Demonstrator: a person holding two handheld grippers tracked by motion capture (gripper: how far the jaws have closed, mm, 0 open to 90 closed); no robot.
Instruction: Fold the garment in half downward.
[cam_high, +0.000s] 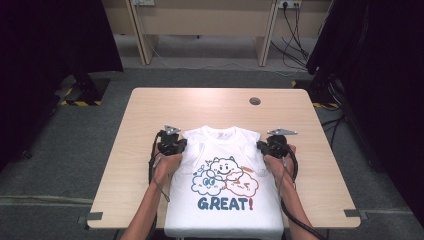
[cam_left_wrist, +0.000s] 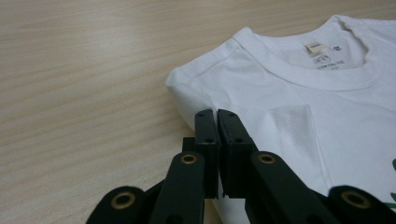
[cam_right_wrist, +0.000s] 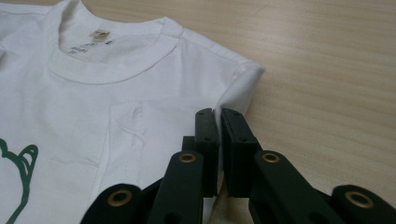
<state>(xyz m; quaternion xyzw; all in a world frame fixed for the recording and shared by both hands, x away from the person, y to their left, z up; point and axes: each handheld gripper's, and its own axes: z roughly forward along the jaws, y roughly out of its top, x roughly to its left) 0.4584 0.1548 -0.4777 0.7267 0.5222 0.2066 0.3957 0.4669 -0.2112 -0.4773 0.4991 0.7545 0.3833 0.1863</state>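
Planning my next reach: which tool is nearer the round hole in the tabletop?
Right. The right tool grips the T-shirt shoulder on the person's side of the hole; the left tool grips the opposite shoulder, across the collar.

Grey carpet floor (cam_high: 60, 150), wooden desks (cam_high: 200, 20) behind, black curtains (cam_high: 50, 40).

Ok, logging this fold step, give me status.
Left gripper and right gripper: jaws together, each at a folded side edge of the T-shirt. Shirt flat, print up, sleeves folded in. Table around it bare.
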